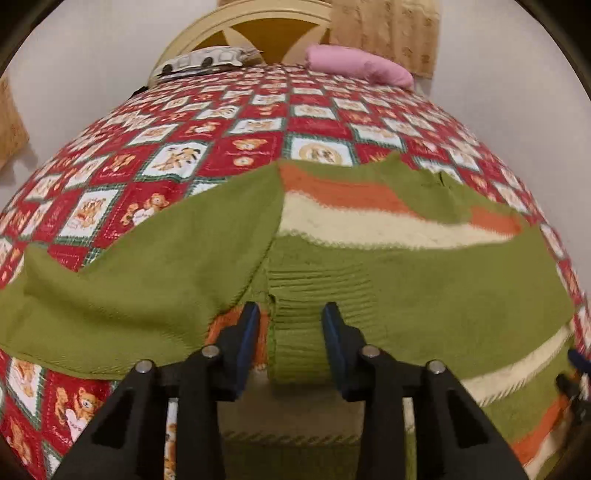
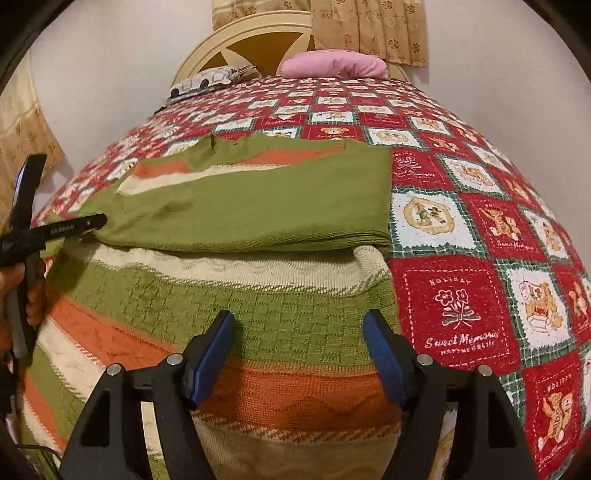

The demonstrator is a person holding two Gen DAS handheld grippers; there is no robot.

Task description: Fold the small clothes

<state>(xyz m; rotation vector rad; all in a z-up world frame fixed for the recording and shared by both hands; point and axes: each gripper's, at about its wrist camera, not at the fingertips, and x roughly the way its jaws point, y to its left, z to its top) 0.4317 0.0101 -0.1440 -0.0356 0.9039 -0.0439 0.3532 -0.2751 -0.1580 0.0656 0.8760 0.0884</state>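
A green knit sweater (image 1: 406, 266) with orange and cream stripes lies on the bed, its sleeves folded across the body. My left gripper (image 1: 291, 314) sits at the near edge with the ribbed green cuff (image 1: 299, 332) between its fingers. The right pad touches the cuff and a thin gap shows beside the left pad. My right gripper (image 2: 299, 325) is open wide just above the sweater (image 2: 258, 206), over its checked green band near the right side. The other tool (image 2: 55, 230), held by a hand (image 2: 35, 295), shows at the left of the right wrist view.
The bed carries a red quilt (image 2: 480, 258) with teddy-bear squares. A pink pillow (image 2: 332, 64) and a car-print pillow (image 2: 207, 81) lie by the cream headboard (image 2: 236, 40). Curtains (image 2: 369, 26) hang behind it and at the left wall.
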